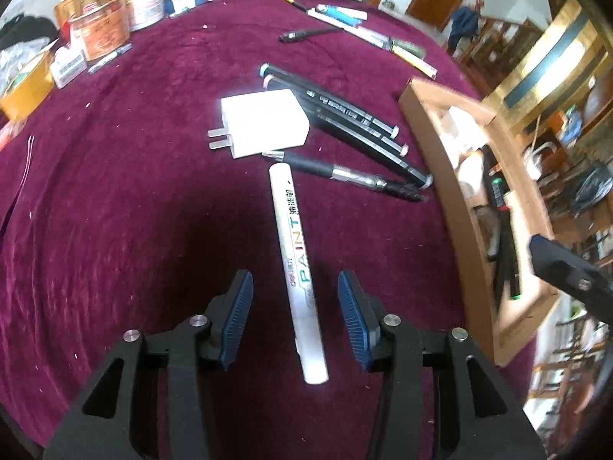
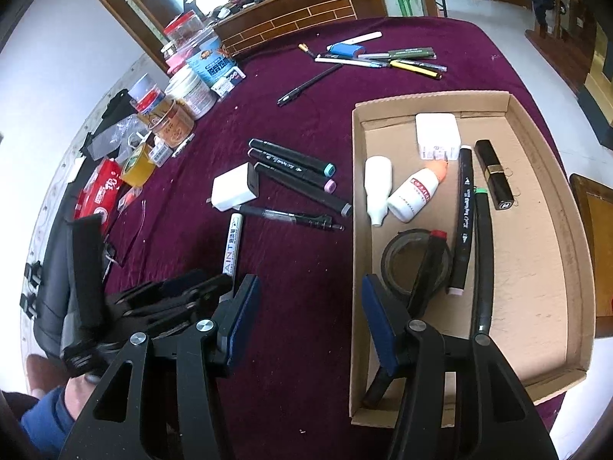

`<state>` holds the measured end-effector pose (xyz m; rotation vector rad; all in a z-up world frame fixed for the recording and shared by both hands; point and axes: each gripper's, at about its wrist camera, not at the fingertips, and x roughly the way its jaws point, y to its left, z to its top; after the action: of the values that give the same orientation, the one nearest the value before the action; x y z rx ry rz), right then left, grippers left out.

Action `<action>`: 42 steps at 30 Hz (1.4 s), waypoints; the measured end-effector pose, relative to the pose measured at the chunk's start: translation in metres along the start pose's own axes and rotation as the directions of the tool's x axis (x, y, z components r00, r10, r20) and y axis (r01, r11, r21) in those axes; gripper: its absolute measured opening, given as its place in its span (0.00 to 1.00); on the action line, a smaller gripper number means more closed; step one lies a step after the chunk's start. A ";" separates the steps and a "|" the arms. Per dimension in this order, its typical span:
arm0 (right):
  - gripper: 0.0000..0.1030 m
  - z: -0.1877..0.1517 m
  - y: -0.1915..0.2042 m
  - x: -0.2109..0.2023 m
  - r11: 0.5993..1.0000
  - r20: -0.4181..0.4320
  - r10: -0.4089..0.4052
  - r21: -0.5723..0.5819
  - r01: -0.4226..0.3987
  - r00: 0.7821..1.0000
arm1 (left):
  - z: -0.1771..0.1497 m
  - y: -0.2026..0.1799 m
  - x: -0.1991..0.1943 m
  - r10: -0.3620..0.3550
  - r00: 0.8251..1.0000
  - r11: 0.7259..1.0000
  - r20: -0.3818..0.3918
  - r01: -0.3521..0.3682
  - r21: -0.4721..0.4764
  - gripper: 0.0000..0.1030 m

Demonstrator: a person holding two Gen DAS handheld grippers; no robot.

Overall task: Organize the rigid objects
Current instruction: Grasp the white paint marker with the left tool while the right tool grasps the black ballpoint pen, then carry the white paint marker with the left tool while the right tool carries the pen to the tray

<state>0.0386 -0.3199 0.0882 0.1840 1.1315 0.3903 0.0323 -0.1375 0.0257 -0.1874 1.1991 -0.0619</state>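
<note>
White paint marker lies flat on the maroon tabletop, just near of the white charger. Left tongs wide, straddling it without contact. Right tongs wide, empty, over cardboard tray edge.

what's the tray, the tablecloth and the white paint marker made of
Tray: plain brown cardboard, matte, with folded walls and raw cut edges. Tablecloth: seemingly velvet or a similar plush fabric, maroon, with soft sheen and lint specks. Paint marker: smooth glossy white barrel with printed lettering, probably plastic, possibly coated metal.
</note>
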 end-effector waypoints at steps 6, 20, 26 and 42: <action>0.48 0.005 0.011 0.013 0.999 -0.034 0.032 -0.038 -0.034 0.999 | -0.010 0.021 0.004 0.031 0.999 0.999 -0.016 -0.032 -0.023 0.12; 0.48 0.064 0.052 0.106 0.979 -0.148 -0.031 -0.202 0.000 0.989 | -0.037 0.073 -0.018 0.046 0.999 0.996 -0.007 -0.047 -0.078 0.13; 0.48 0.072 0.033 0.134 0.986 -0.205 -0.047 -0.165 0.013 0.978 | -0.037 0.074 -0.019 0.037 0.999 0.997 -0.009 -0.037 -0.067 0.13; 0.09 -0.013 0.085 0.109 0.919 -0.169 -0.178 -0.380 0.102 0.969 | -0.036 0.074 -0.019 0.025 1.000 0.999 -0.007 -0.025 -0.045 0.13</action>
<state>0.0485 -0.1994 0.0195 -0.2737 1.2394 0.4935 -0.0118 -0.0657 0.0170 -0.2119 1.2098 -0.0139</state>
